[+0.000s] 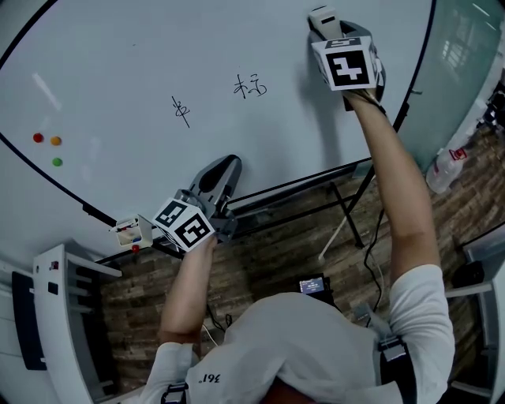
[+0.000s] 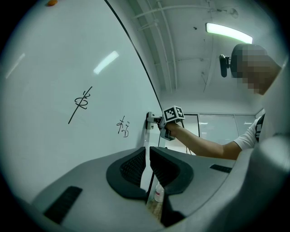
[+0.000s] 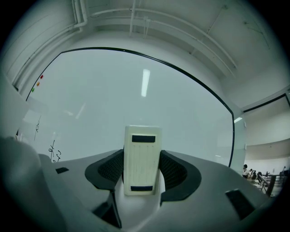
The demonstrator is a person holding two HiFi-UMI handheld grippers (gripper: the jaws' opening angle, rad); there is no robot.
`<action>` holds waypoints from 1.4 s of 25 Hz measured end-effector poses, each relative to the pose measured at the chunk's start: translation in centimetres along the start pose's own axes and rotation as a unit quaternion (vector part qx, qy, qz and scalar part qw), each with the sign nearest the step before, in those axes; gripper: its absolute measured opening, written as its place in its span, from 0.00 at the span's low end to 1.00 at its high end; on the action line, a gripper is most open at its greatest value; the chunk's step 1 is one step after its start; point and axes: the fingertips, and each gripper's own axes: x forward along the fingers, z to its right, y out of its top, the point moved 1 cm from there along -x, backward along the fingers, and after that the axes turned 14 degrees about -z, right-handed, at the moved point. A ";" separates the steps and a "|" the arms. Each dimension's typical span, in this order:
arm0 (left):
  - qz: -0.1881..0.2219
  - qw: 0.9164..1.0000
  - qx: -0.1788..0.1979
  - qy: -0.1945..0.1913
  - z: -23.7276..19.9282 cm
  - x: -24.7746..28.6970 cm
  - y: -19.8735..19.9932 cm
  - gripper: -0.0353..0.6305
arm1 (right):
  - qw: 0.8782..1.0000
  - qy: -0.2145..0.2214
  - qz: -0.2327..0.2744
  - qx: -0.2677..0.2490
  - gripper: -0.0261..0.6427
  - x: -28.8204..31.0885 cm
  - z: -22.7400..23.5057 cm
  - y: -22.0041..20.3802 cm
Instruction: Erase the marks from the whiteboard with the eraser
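Note:
The whiteboard (image 1: 118, 71) carries two black scribbles: one mark (image 1: 181, 110) left of centre and another mark (image 1: 251, 85) to its right. My right gripper (image 1: 325, 24) is at the board's upper right, shut on a cream eraser (image 1: 323, 16) and to the right of both marks. In the right gripper view the eraser (image 3: 142, 158) stands upright between the jaws, facing the board. My left gripper (image 1: 230, 164) hangs by the board's lower edge, shut with nothing in it. The left gripper view shows both marks (image 2: 81, 102) (image 2: 123, 127) and the eraser (image 2: 148, 119).
Red (image 1: 37, 137), orange (image 1: 55, 140) and green (image 1: 57, 162) magnets stick to the board's left side. A small marker box (image 1: 130, 231) sits on the ledge. The board's stand (image 1: 347, 213) and a plastic bottle (image 1: 444, 167) are on the wooden floor; a white rack (image 1: 59, 316) stands lower left.

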 end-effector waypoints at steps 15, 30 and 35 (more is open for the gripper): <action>0.003 1.000 -0.001 0.000 -0.5 -1.4 0.0 0.11 | 0.994 -0.075 -0.071 0.038 0.43 1.2 6.0 -5.1; 0.010 1.000 -0.001 0.009 -2.3 -4.4 0.0 0.11 | 0.997 -0.046 -0.054 0.025 0.43 -1.9 1.4 -6.2; 0.009 1.000 0.000 0.009 -2.7 -5.8 -0.1 0.11 | 0.999 -0.021 -0.040 0.024 0.43 -2.8 -2.0 -5.5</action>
